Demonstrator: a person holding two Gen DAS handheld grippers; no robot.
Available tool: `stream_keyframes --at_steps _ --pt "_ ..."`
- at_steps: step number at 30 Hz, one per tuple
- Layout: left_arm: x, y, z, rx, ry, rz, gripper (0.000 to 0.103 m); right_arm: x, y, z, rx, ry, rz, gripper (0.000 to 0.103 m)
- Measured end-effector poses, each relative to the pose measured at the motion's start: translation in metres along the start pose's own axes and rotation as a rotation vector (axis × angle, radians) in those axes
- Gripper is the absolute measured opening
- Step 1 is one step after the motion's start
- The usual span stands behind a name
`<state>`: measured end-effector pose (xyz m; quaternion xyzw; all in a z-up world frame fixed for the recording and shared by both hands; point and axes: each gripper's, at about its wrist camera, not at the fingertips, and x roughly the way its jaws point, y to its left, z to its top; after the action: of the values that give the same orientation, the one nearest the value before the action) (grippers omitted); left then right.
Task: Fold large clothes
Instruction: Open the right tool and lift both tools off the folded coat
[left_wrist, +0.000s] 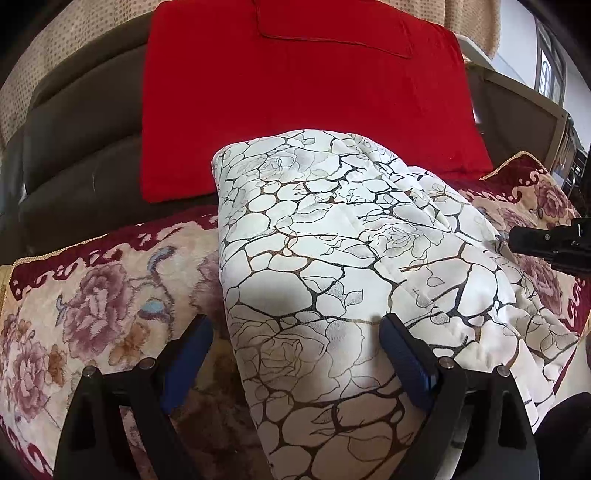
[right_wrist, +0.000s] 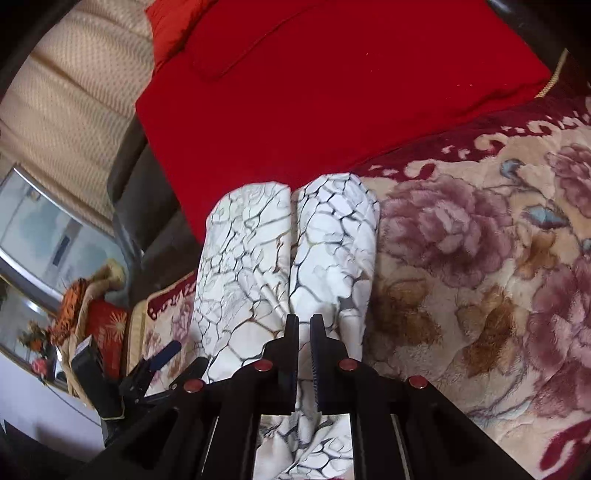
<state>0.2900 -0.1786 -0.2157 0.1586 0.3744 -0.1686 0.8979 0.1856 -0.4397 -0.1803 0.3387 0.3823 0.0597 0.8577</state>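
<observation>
A large white cloth with a black and brown cracked-rose print (left_wrist: 332, 258) lies folded in a thick bundle on the floral blanket (left_wrist: 92, 295). My left gripper (left_wrist: 295, 332) is open, its jaws spread wide over the bundle's near end. My right gripper (right_wrist: 304, 332) is shut on a fold of the same cloth (right_wrist: 288, 240), which runs away from it in two rolled layers. The right gripper also shows at the right edge of the left wrist view (left_wrist: 517, 240), touching the cloth's edge. The left gripper shows at lower left in the right wrist view (right_wrist: 159, 365).
A red cushion or folded red fabric (left_wrist: 295, 92) lies behind the bundle against a dark headboard (left_wrist: 74, 147). The floral blanket (right_wrist: 480, 277) spreads to the right. Beige curtains (right_wrist: 66, 110), a window and cluttered items (right_wrist: 81, 314) are at the left.
</observation>
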Motion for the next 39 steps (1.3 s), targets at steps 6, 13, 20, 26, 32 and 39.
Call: stream_keyframes --at_steps 6,13,20,26,32,39 --pt "0.002 -0.001 0.002 -0.016 -0.003 -0.005 0.092 -0.015 -0.022 -0.002 0.098 -0.136 0.075 0.086" --pt "-0.004 -0.004 0.006 -0.018 -0.024 -0.026 0.092 -0.009 -0.032 -0.004 0.102 -0.100 0.100 0.086" --pt "-0.010 -0.003 0.006 -0.017 -0.041 -0.021 0.092 -0.011 -0.034 -0.005 0.106 -0.119 0.135 0.086" --pt "-0.017 0.001 0.006 -0.032 -0.061 -0.019 0.092 -0.015 -0.031 -0.004 0.102 -0.149 0.157 0.086" --pt "-0.024 0.005 0.005 -0.038 -0.073 -0.013 0.092 -0.017 -0.028 -0.003 0.101 -0.161 0.168 0.086" --pt "-0.029 0.011 0.004 -0.052 -0.086 -0.007 0.092 -0.012 -0.022 -0.004 0.082 -0.149 0.175 0.086"
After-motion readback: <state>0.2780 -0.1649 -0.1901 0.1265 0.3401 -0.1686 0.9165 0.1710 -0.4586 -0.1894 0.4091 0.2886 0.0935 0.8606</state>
